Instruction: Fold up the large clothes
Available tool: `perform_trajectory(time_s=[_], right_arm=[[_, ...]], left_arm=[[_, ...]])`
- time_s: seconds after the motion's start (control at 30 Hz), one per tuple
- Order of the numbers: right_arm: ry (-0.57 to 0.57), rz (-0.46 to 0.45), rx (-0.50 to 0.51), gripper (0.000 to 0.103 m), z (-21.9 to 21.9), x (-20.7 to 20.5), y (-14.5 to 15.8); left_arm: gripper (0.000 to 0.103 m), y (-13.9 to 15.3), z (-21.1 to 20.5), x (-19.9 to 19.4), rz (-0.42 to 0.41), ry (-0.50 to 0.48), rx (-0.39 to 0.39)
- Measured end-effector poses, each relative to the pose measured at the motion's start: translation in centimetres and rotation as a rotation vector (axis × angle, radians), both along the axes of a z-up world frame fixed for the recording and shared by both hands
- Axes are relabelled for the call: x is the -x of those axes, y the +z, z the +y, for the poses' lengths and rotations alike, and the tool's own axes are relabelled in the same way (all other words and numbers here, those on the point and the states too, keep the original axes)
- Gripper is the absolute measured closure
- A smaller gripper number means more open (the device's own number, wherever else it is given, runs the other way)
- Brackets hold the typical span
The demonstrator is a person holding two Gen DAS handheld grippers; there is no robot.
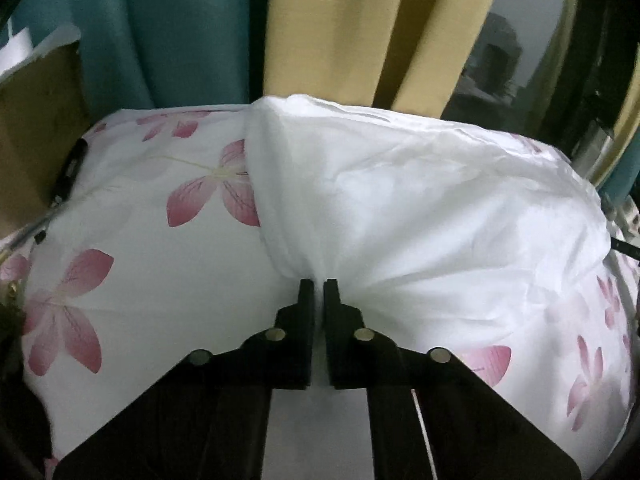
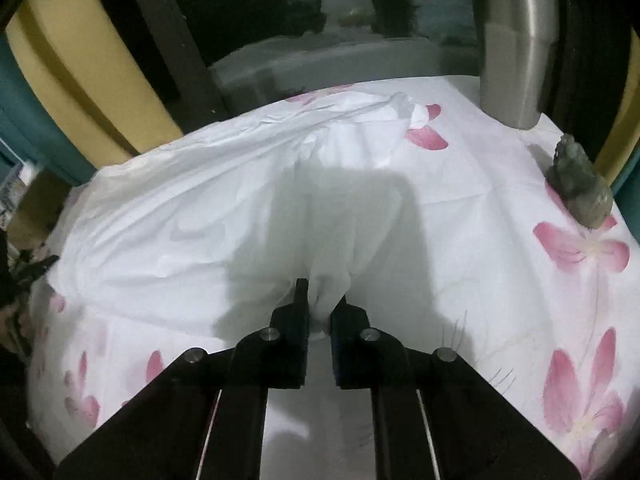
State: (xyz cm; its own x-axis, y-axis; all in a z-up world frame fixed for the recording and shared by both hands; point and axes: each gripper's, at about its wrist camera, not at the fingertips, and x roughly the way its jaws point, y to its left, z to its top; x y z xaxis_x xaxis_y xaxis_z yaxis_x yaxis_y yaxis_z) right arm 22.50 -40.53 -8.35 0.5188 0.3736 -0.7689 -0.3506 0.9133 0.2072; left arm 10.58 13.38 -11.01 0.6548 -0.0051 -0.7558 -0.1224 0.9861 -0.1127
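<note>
both hand-held grippers — left [image 1: 319,282], right [image 2: 322,294] — angled down, pinching white garment [image 1: 400,200].

Both grippers were plain matte black; the left gripper [image 1: 319,282] had two flat fingers [image 1: 306,300] narrowing to squared tips, stepping out wider toward the base; four round silver pins [image 1: 275,335] sat across the linkage; the right gripper [image 2: 320,300] looked the same, silver pins [image 2: 269,334] too, with thin pale rails [image 2: 427,436] running down the frame.
</note>
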Motion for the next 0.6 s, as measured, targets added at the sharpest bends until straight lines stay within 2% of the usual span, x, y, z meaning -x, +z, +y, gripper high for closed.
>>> perform_trajectory(time_s=[0.27,0.6], right_arm=[[-0.027,-0.031,0.004,0.096,-1.1,3.0,1.0],[-0.051,-0.058,0.012,0.096,-2.3,7.6,1.8]], left_arm=[[0.101,0.7,0.0,2.1,-0.033,0.0,0.03],[0.101,1.2,-0.4,8.0,-0.059,0.004,0.068]])
